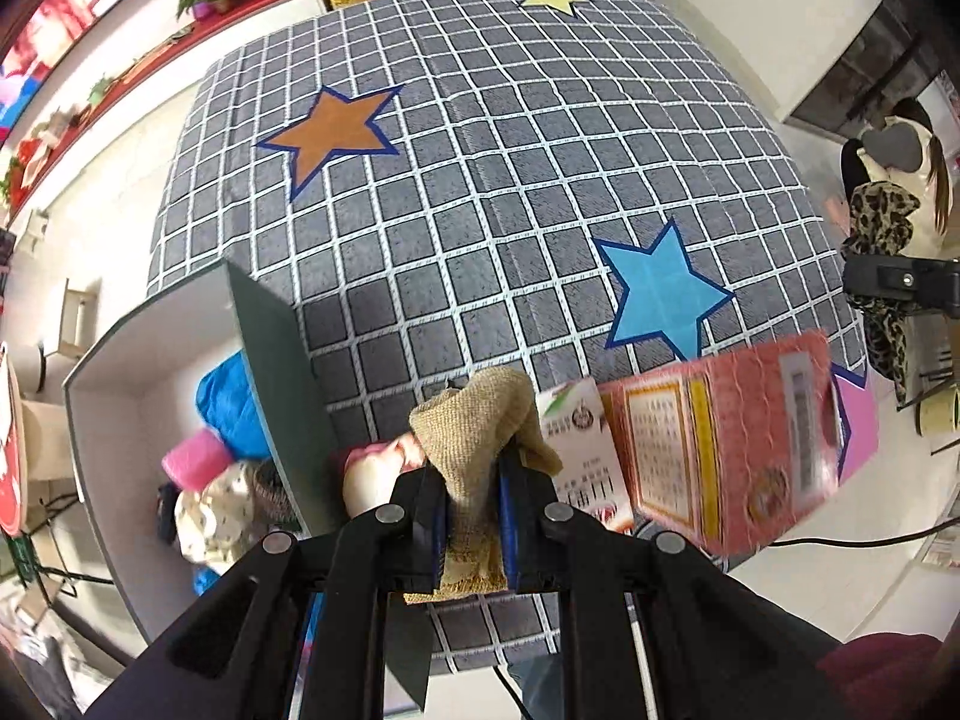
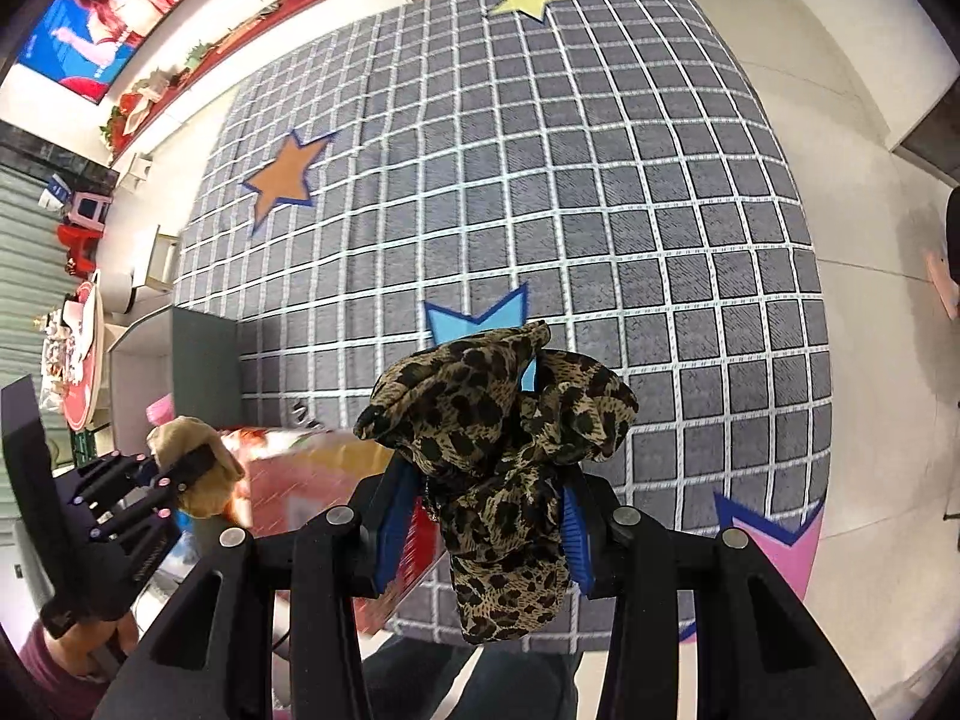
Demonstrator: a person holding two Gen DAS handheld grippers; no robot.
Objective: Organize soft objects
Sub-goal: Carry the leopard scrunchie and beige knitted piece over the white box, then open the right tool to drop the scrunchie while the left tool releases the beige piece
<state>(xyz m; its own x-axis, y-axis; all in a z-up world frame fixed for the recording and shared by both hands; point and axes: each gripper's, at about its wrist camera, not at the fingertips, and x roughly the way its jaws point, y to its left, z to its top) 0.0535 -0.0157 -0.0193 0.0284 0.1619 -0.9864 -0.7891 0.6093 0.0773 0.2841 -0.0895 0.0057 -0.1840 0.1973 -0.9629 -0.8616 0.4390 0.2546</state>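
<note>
My left gripper [image 1: 471, 480] is shut on a tan burlap cloth [image 1: 480, 426], held above the near edge of the grey checked carpet [image 1: 480, 180]. It also shows in the right wrist view [image 2: 186, 468], with the burlap cloth [image 2: 192, 438] in it. My right gripper [image 2: 480, 516] is shut on a leopard-print scarf [image 2: 498, 420], which bunches above the fingers and hangs below them. The scarf also shows at the right edge of the left wrist view [image 1: 882, 222]. A grey box with a white inside [image 1: 120, 372] at the left holds soft things: blue fabric [image 1: 231, 402], a pink roll [image 1: 195, 459], a patterned cloth [image 1: 210, 516].
A pink-red carton [image 1: 744, 444] and a white carton [image 1: 585, 450] stand on the carpet just right of my left gripper. Coloured stars mark the carpet. Shelves with plants and a screen run along the far left wall. A person sits at the far right [image 1: 918, 168].
</note>
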